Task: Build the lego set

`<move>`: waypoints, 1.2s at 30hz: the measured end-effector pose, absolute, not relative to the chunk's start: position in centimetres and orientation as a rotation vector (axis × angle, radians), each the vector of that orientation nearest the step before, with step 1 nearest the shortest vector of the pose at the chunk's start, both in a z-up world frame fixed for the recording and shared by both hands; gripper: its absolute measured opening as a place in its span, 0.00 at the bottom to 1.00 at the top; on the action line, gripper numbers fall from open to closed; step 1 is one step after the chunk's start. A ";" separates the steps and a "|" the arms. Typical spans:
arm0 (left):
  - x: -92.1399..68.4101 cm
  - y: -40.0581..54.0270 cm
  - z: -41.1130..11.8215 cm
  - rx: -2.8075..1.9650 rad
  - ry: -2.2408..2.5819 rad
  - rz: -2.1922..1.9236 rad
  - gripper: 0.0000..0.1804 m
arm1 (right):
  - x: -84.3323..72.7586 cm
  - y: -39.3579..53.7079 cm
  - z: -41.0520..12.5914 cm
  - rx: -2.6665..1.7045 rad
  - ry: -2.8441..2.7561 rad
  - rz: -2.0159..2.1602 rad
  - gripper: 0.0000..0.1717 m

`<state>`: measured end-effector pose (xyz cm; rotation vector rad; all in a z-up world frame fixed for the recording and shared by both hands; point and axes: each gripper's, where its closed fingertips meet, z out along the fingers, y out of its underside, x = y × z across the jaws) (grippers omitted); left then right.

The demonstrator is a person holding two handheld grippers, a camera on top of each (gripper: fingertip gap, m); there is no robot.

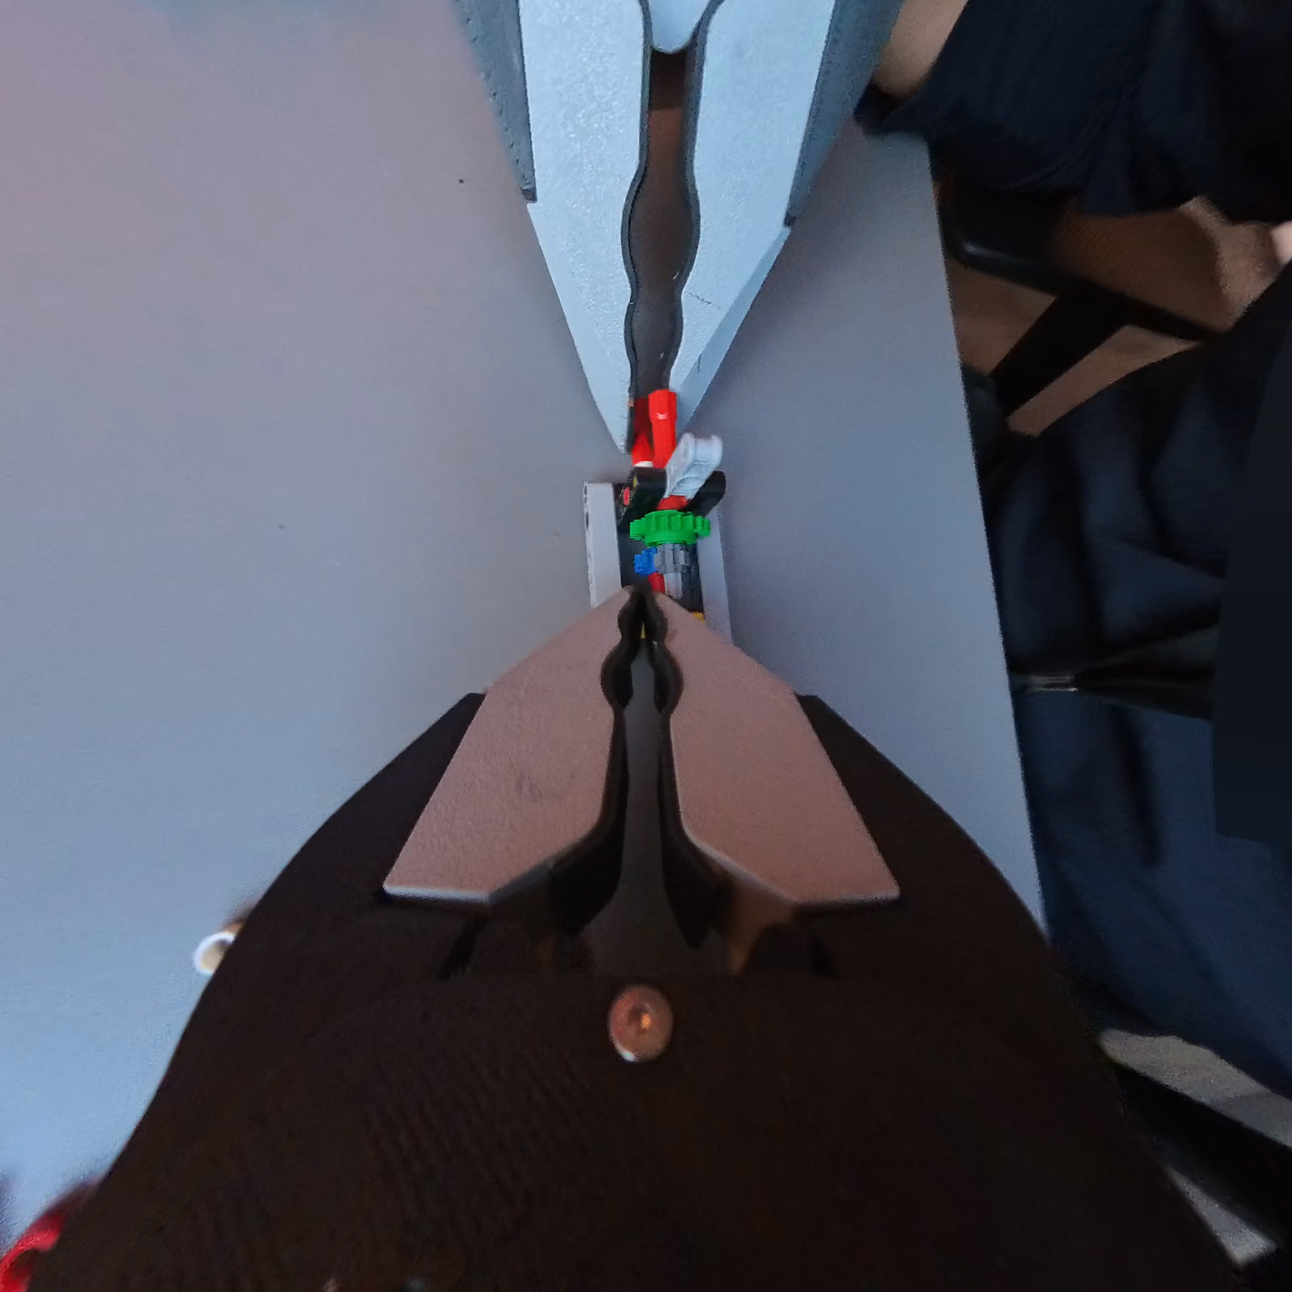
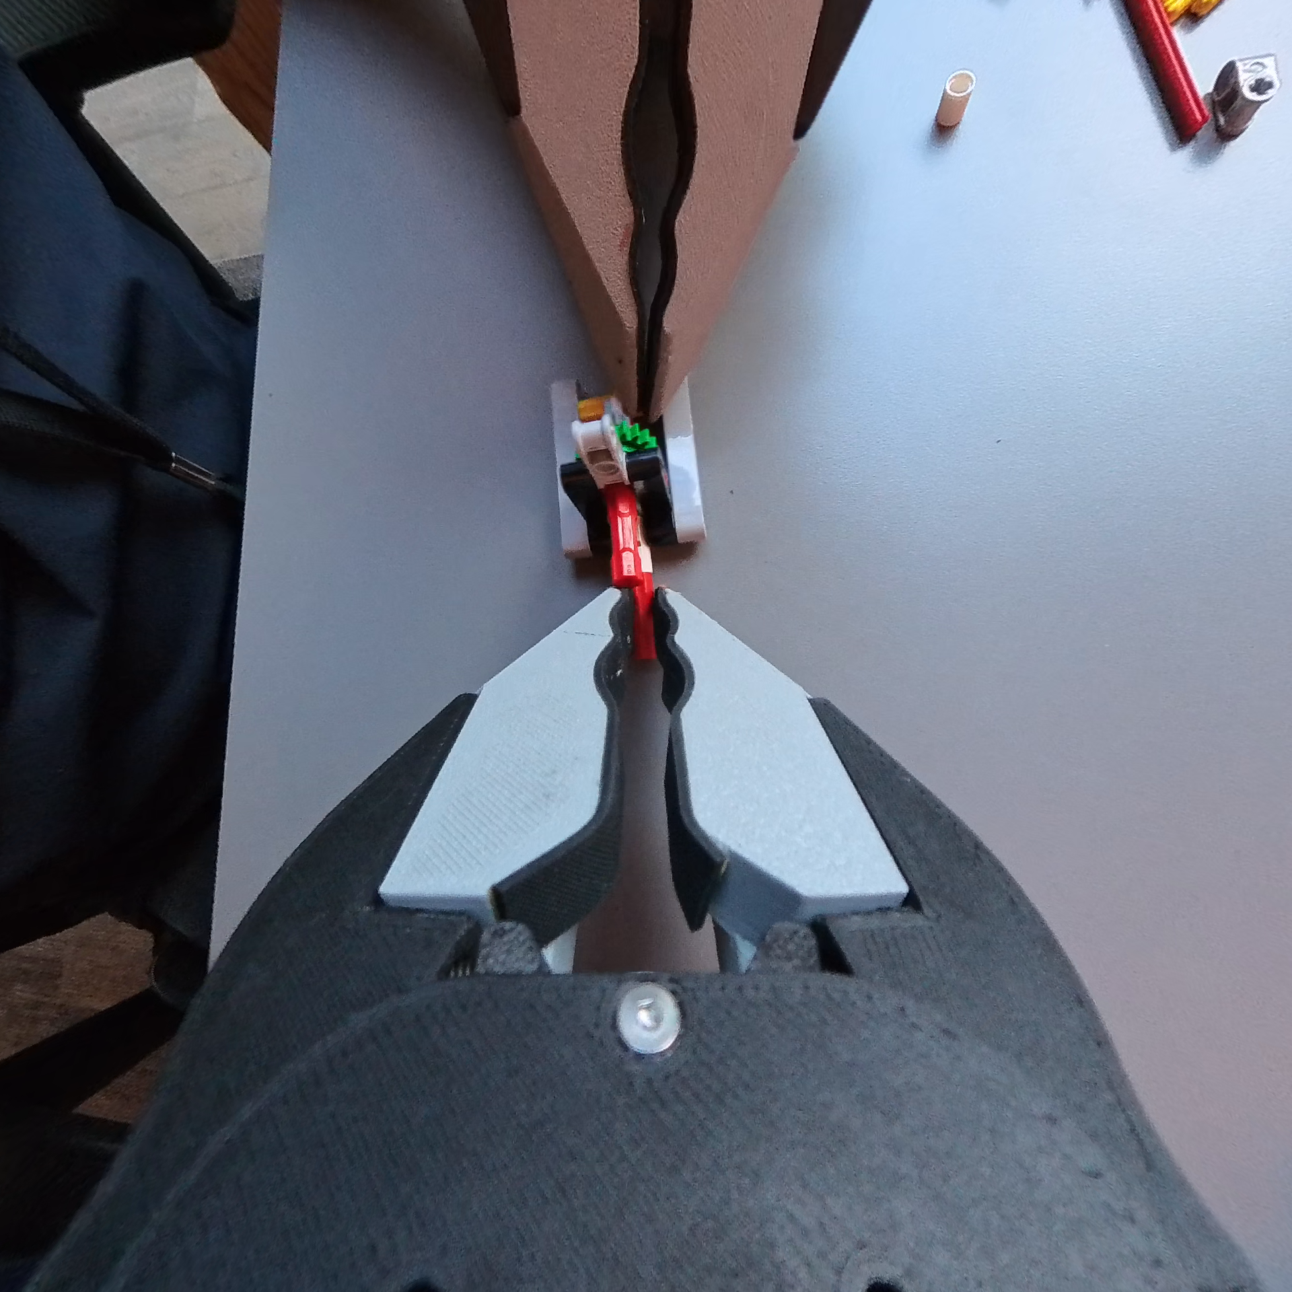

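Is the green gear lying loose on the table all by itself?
No, the green gear sits mounted on the little brick model, between the two grippers' tips.

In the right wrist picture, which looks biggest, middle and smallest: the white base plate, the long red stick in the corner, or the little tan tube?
1. White base plate
2. Long red stick, though cut off by the picture edge
3. Little tan tube

The stick and tube lie farther away, so true sizes are unsure.
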<state>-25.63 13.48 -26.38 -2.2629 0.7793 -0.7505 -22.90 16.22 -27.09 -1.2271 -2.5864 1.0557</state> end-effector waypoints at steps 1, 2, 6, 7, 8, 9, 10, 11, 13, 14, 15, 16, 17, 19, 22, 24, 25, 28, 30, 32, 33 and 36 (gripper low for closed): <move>-25.4 13.3 -26.3 -2.272 0.743 -0.827 0.00 | -23.0 16.3 -27.1 -1.222 -2.582 1.056 0.02; -25.0 13.0 -26.3 -2.283 0.702 -0.930 0.00 | -23.0 16.2 -27.1 -1.218 -2.581 1.060 0.02; -24.6 12.7 -26.0 -2.316 0.530 -1.244 0.00 | -23.1 16.0 -27.1 -1.180 -2.586 1.081 0.02; -24.7 12.7 -25.9 -2.314 0.525 -1.255 0.00 | -23.1 16.0 -27.1 -1.174 -2.587 1.087 0.02; -24.6 12.6 -26.0 -2.317 0.530 -1.251 0.00 | -23.1 16.0 -27.1 -1.168 -2.586 1.093 0.02; -24.5 12.5 -26.0 -2.320 0.543 -1.249 0.00 | -23.1 16.0 -27.0 -1.162 -2.584 1.097 0.02; -24.4 12.4 -26.1 -2.322 0.555 -1.251 0.00 | -23.2 16.0 -27.0 -1.155 -2.582 1.101 0.02; -24.3 12.3 -26.1 -2.323 0.564 -1.254 0.00 | -23.2 15.9 -27.0 -1.143 -2.582 1.103 0.03; -24.2 12.2 -26.1 -2.325 0.572 -1.250 0.00 | -23.2 15.9 -27.0 -1.112 -2.581 1.101 0.03; -24.2 12.2 -26.1 -2.326 0.577 -1.240 0.00 | -23.2 15.9 -27.0 -1.101 -2.579 1.100 0.03; -24.2 12.2 -26.1 -2.328 0.589 -1.224 0.00 | -23.2 15.8 -27.0 -1.092 -2.577 1.101 0.03; -24.2 12.2 -26.1 -2.332 0.607 -1.199 0.00 | -23.2 15.8 -27.0 -1.085 -2.577 1.103 0.03; -24.2 12.2 -26.2 -2.337 0.632 -1.161 0.00 | -23.2 15.8 -27.0 -1.078 -2.576 1.100 0.03; -24.1 12.2 -26.3 -2.350 0.691 -1.061 0.00 | -23.2 15.7 -27.0 -1.064 -2.576 1.086 0.02; -23.8 12.1 -26.4 -2.349 0.784 -0.912 0.00 | -23.2 15.5 -27.0 -1.057 -2.591 1.071 0.03; -23.5 11.9 -26.4 -2.350 0.827 -0.878 0.00 | -23.1 15.3 -26.9 -1.068 -2.599 1.085 0.03; -23.3 11.7 -26.4 -2.350 0.837 -0.880 0.00 | -23.1 15.3 -26.9 -1.072 -2.600 1.094 0.03; -23.3 11.6 -26.4 -2.345 0.838 -0.899 0.00 | -23.2 15.2 -26.9 -1.069 -2.597 1.096 0.03; -23.4 11.7 -26.4 -2.341 0.826 -0.917 0.00 | -23.2 15.2 -26.9 -1.060 -2.590 1.096 0.03; -24.0 11.9 -26.3 -2.342 0.802 -0.918 0.00 | -23.3 15.5 -26.9 -1.040 -2.573 1.085 0.03; -24.2 11.9 -26.2 -2.336 0.793 -0.926 0.00 | -23.4 15.6 -26.9 -1.021 -2.561 1.086 0.02; -24.6 11.8 -25.2 -2.290 0.751 -0.985 0.10 | -23.0 15.5 -27.1 -0.995 -2.555 1.146 0.07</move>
